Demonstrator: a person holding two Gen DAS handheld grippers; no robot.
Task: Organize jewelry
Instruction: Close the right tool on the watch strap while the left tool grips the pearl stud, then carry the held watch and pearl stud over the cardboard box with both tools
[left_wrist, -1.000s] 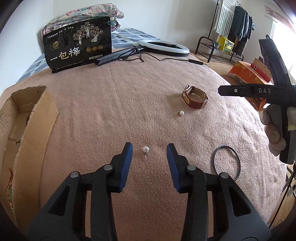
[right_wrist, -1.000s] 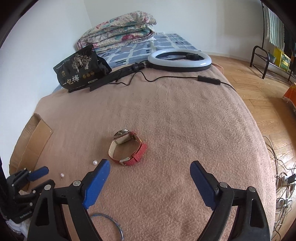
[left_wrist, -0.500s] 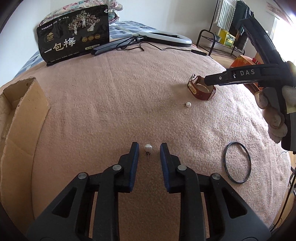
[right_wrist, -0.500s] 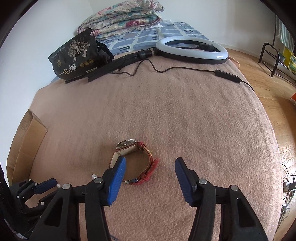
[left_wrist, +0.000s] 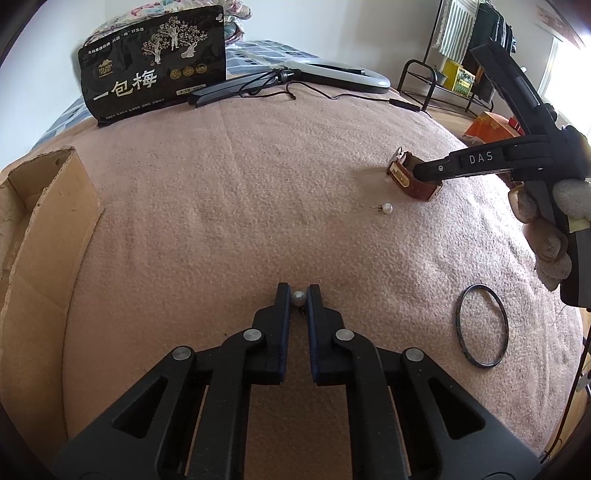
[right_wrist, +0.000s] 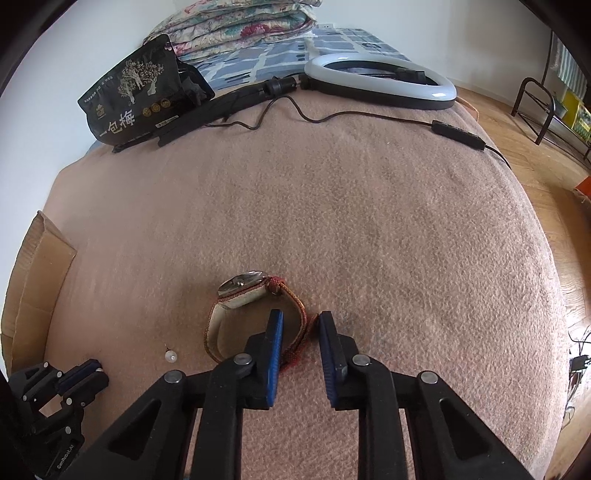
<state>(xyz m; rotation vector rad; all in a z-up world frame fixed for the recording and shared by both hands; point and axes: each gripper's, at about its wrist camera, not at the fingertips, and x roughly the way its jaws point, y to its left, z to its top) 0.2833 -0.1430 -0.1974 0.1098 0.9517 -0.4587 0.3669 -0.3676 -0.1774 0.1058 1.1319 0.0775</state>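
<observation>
bed with pink blanket (left_wrist: 229, 206) takes up most of both views, everything lies on it. cardboard box (left_wrist: 33, 221) at the bed's left edge, flaps up. black snack bag (left_wrist: 155, 70) with white lettering stands at the far end, folded quilts (right_wrist: 236, 22) behind it. white ring light (right_wrist: 380, 81) lies flat on the far right part of the bed, its black stand folded beside the bag, cable trailing toward the right edge. left claw (left_wrist: 298, 295): jaws drawn in on a pearl earring (left_wrist: 298, 297), the pearl sits pinched between the two blue pads right at the tips, its pin pointing back under the jaws; claw tips low at the blanket. right claw (right_wrist: 300, 321): jaws have just been closing, one pad inside the loop of the watch (right_wrist: 255, 310) and the other outside, red strap running between them; narrow gap left, and i cannot tell for sure whether both pads press the strap. watch stands on edge, face toward the far end. a gloved hand (left_wrist: 546, 221) holds that claw, seen from the left wrist view. thin dark bangle (left_wrist: 482, 325) lies flat near the right edge, well apart from both claws. second pearl earring (left_wrist: 386, 208) lies loose just beside the watch, untouched.
</observation>
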